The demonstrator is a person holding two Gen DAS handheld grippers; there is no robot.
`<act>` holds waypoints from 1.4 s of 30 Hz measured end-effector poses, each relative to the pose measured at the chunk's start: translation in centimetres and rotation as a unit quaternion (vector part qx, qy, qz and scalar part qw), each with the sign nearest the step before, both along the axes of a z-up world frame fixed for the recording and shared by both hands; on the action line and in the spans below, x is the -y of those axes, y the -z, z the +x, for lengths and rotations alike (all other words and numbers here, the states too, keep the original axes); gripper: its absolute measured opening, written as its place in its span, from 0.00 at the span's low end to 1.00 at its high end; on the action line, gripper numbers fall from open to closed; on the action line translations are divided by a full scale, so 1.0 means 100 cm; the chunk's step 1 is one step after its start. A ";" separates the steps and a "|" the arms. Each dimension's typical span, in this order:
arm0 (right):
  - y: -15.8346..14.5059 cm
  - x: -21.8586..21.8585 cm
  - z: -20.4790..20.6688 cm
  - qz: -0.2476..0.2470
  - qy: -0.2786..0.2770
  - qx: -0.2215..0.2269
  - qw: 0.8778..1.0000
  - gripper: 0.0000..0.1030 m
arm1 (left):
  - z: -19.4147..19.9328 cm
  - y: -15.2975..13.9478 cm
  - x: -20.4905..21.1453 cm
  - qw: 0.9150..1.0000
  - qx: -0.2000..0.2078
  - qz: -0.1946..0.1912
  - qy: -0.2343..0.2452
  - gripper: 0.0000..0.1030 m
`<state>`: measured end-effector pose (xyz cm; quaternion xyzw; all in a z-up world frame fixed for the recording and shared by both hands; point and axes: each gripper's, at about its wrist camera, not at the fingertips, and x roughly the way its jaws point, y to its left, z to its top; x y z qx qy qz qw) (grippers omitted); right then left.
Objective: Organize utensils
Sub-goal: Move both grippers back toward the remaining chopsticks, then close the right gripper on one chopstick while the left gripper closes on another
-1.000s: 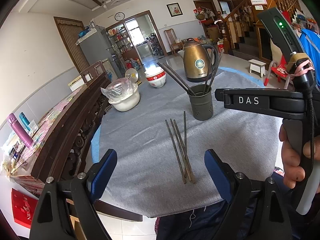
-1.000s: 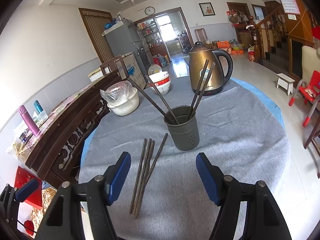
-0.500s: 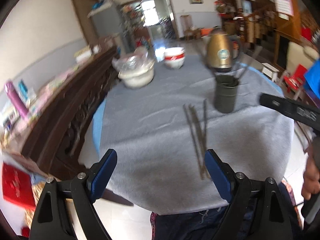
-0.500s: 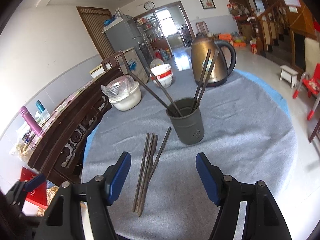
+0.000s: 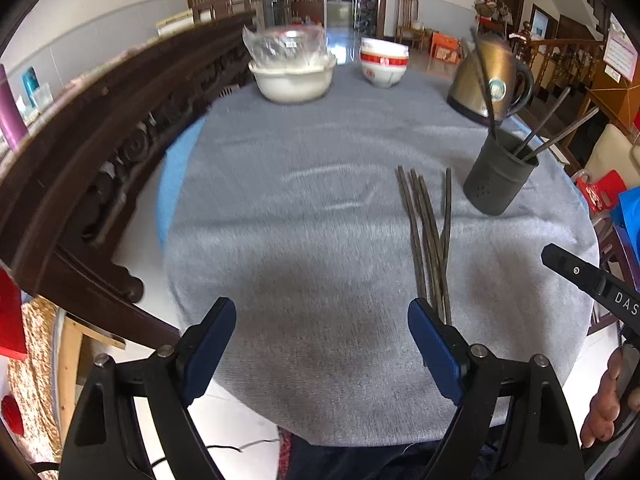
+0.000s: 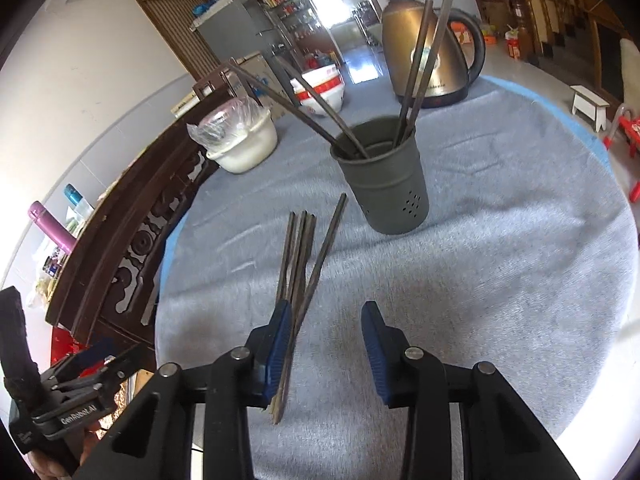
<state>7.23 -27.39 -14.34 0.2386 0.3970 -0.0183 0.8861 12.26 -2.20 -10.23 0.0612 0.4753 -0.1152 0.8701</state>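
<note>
A: What has just changed around the loose chopsticks (image 6: pixel 298 276)?

B: The right gripper (image 6: pixel 326 344) has come down over their near ends and its jaws have just been closing. A second ago it hung wide above the bundle; now the near tips run in beside its left pad. The pads do not press on them yet, so it is parted and holds nothing.

A: What does that mean for the job?

B: I judge a pick-up is starting: one or two sticks to be pinched, then dropped in the holder (image 6: pixel 382 180). The bundle sits off-centre in the jaws, so the grip may catch more sticks than wanted, or miss.

A: How do the sticks look?

B: Dark, thin, square-edged, four or five lying flat on the grey cloth of the desk (image 6: pixel 500 280). Most lie parallel; one splays out toward one o'clock. Their far ends stop just short of the holder, at one o'clock from the bundle.

A: And the holder?

B: A dark perforated cup, upright, with four chopsticks already leaning in it. Beyond it, at twelve o'clock, stands a bronze electric kettle (image 6: pixel 424 44); at ten o'clock a white bowl under plastic wrap (image 6: pixel 240 140).

A: The other one?

B: The left gripper (image 5: pixel 322 344) has swung in lower over the desk edge, wide apart and empty, with the chopsticks near its right finger.
</note>
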 end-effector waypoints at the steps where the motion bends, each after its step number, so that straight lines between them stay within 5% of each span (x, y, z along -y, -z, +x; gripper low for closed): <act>1: 0.005 -0.001 0.006 0.000 -0.001 -0.009 1.000 0.39 | 0.004 0.006 0.001 1.000 -0.009 -0.004 0.001 0.83; 5: 0.015 -0.002 0.025 0.007 0.000 -0.026 1.000 0.39 | 0.017 0.029 0.006 0.999 -0.038 -0.013 0.010 0.82; 8: 0.019 -0.004 0.044 0.001 0.001 -0.034 0.999 0.50 | 0.027 0.041 0.008 0.998 -0.053 -0.023 0.012 0.82; 17: 0.033 -0.017 0.108 -0.044 0.024 -0.050 0.997 0.49 | 0.056 0.059 0.001 0.997 -0.072 -0.039 -0.001 0.82; 20: 0.042 -0.019 0.128 -0.050 0.037 -0.061 0.996 0.38 | 0.061 0.063 -0.002 0.996 -0.076 -0.044 0.000 0.77; 31: 0.066 -0.020 0.171 -0.092 0.096 -0.105 0.986 0.30 | 0.076 0.067 -0.015 0.995 -0.075 -0.060 0.006 0.62; 36: 0.068 -0.024 0.177 -0.092 0.079 -0.104 0.987 0.09 | 0.083 0.066 -0.018 0.995 -0.076 -0.069 0.006 0.54; 42: 0.060 -0.031 0.170 -0.096 0.046 -0.080 0.991 0.08 | 0.094 0.065 -0.014 0.994 -0.078 -0.076 0.012 0.51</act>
